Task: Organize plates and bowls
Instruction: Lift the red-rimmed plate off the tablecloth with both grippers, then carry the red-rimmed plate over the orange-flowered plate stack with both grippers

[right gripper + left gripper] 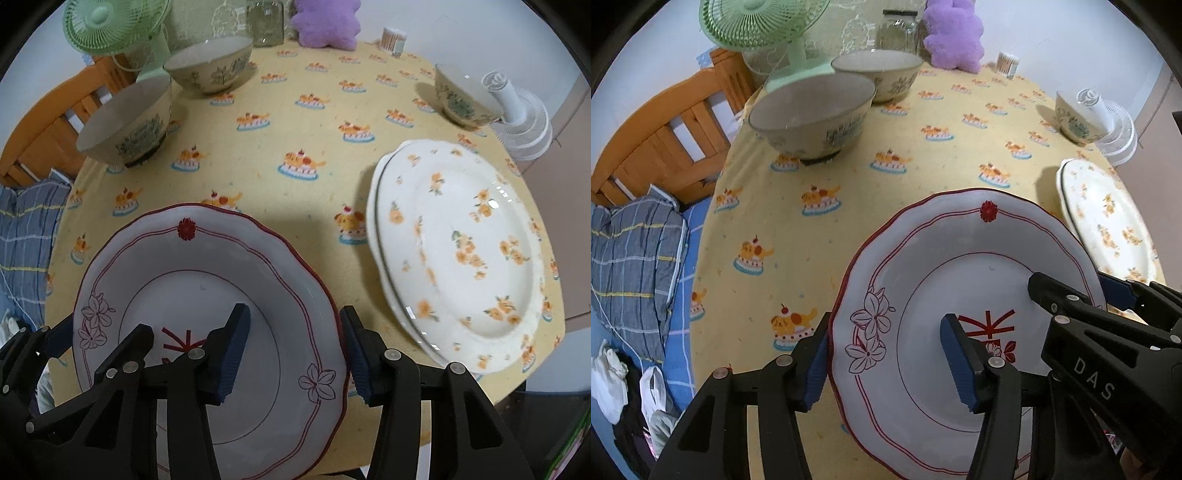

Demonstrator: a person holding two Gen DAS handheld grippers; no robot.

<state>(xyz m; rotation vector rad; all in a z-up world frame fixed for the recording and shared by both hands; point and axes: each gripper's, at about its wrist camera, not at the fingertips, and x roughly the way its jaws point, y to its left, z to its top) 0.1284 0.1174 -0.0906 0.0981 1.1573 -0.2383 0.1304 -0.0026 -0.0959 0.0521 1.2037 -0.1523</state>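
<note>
A white plate with a red rim (923, 258) (207, 258) lies near the front of the yellow-clothed table (849, 192). My left gripper (888, 363) is shut on its left rim, one blue pad outside the edge and one on the inner face. On the opposite rim my right gripper (294, 358) is shut the same way. Each gripper shows in the other's view: the right gripper (1078, 291) and the left gripper (92, 343). Two stacked floral plates (461, 251) sit to the right. Three patterned bowls stand farther back: one near left (129, 122), one behind it (210, 66), one far right (461, 96).
A green fan (764, 22), a glass jar (897, 31), a purple plush (955, 33) and a swab holder (1006, 62) line the back edge. A white fan (521, 122) stands off the table's right side. A wooden bed frame (665, 140) with bedding lies at the left.
</note>
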